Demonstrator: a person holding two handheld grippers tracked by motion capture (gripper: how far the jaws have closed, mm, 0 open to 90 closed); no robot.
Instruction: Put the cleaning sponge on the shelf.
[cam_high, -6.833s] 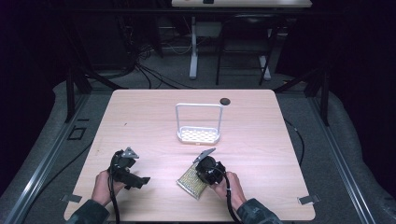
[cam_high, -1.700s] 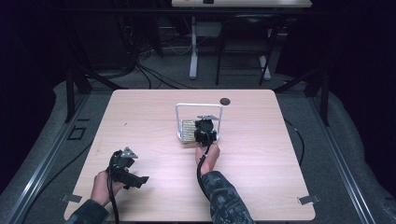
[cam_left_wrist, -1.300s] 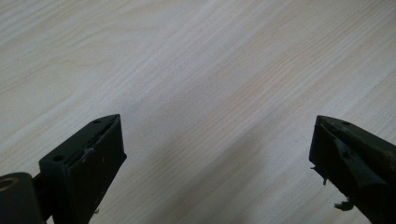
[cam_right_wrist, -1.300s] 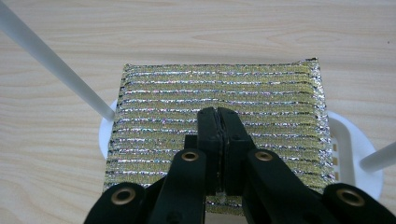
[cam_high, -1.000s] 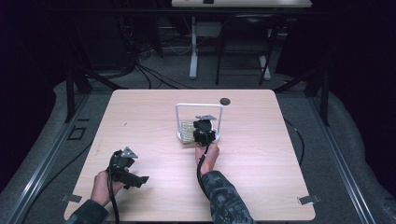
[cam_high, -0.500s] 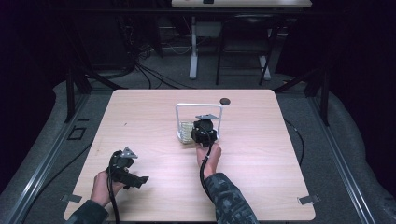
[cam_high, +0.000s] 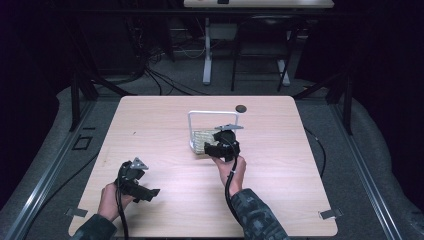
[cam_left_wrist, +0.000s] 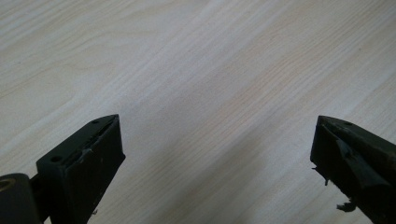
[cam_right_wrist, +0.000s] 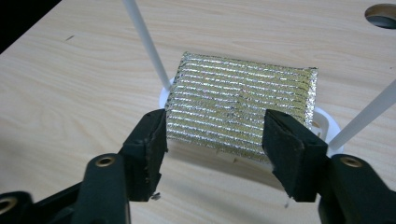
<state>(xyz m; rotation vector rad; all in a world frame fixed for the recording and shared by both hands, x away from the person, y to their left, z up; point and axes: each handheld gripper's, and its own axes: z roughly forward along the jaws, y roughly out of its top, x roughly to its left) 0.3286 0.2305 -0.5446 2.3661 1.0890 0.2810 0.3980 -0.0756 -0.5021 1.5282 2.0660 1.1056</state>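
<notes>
My right tongs (cam_high: 212, 148) sit over the middle of the counter (cam_high: 310, 165), pointing away from me, and in the right gripper view (cam_right_wrist: 212, 140) their two black jaws stand apart, one on either side of the near edge of a silvery scouring pad (cam_right_wrist: 240, 107). The jaws are level with the pad's near corners, but whether the inner faces press on it or merely flank it I cannot tell from here. The pad lies flat in a small white rack (cam_right_wrist: 324, 123), just ahead of the jaws; two thin white posts of that rack rise beyond them, one ahead of the left jaw and one ahead and to the right of the right jaw. In the high view the rack (cam_high: 192, 125) shows a white frame arching over the pad (cam_high: 204, 141), with the tongs close against its near right side. A dark round hole (cam_right_wrist: 382, 14) in the counter lies well beyond the pad, to the far right of the jaws.

My left tongs (cam_high: 145, 192) rest low near my edge of the counter, well apart from the rack and from the other hand. In the left gripper view (cam_left_wrist: 217, 158) their jaws are spread wide with bare pale wood grain (cam_left_wrist: 201, 70) between and ahead of them. My left hand (cam_high: 111, 200) grips the handle, a cable trailing back toward me.
</notes>
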